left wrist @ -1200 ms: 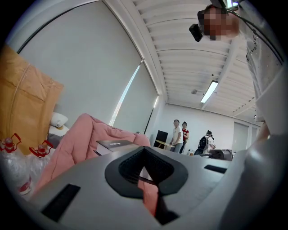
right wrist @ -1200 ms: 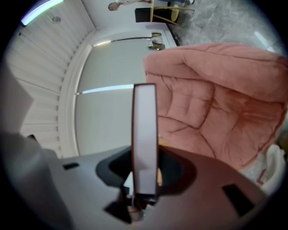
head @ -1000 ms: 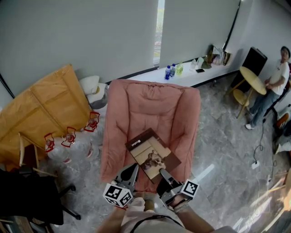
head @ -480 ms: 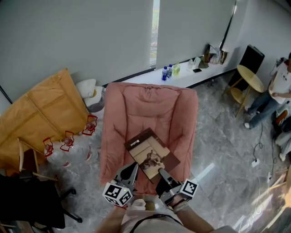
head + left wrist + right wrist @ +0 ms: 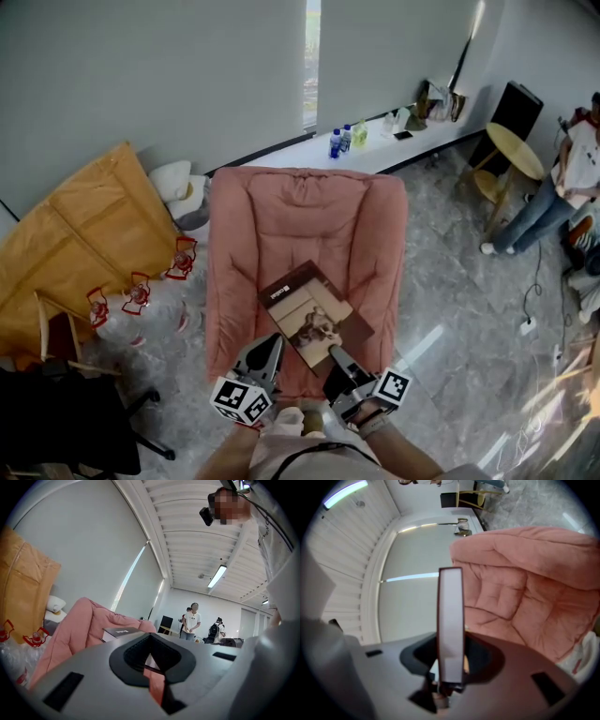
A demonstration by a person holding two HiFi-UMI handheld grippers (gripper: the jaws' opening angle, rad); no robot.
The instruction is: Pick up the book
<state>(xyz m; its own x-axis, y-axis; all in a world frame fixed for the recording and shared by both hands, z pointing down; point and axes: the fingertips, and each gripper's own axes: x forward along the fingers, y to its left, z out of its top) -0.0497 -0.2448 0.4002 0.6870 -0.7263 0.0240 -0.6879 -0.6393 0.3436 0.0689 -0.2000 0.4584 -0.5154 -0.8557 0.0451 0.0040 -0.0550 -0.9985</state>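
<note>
A brown book (image 5: 314, 314) with a tan cover picture hangs over the seat of a pink padded armchair (image 5: 300, 216). My right gripper (image 5: 336, 354) is shut on the book's near corner. In the right gripper view the book's white page edge (image 5: 451, 620) stands upright between the jaws of the right gripper (image 5: 450, 667), with the armchair (image 5: 525, 597) behind it. My left gripper (image 5: 272, 345) sits just left of the book, its jaws together and holding nothing. In the left gripper view, beyond the left gripper (image 5: 152, 663), the book (image 5: 119, 632) shows against the armchair (image 5: 79, 625).
An orange mat (image 5: 84, 225) leans at the left, with large water bottles (image 5: 141, 291) on the floor beside it. A black office chair (image 5: 56, 412) is at lower left. A window ledge (image 5: 375, 155) runs behind the armchair. A person (image 5: 572, 178) stands by a round yellow table (image 5: 520, 159).
Both grippers and the book have stayed in place. The person at the right has stepped toward the picture's right edge.
</note>
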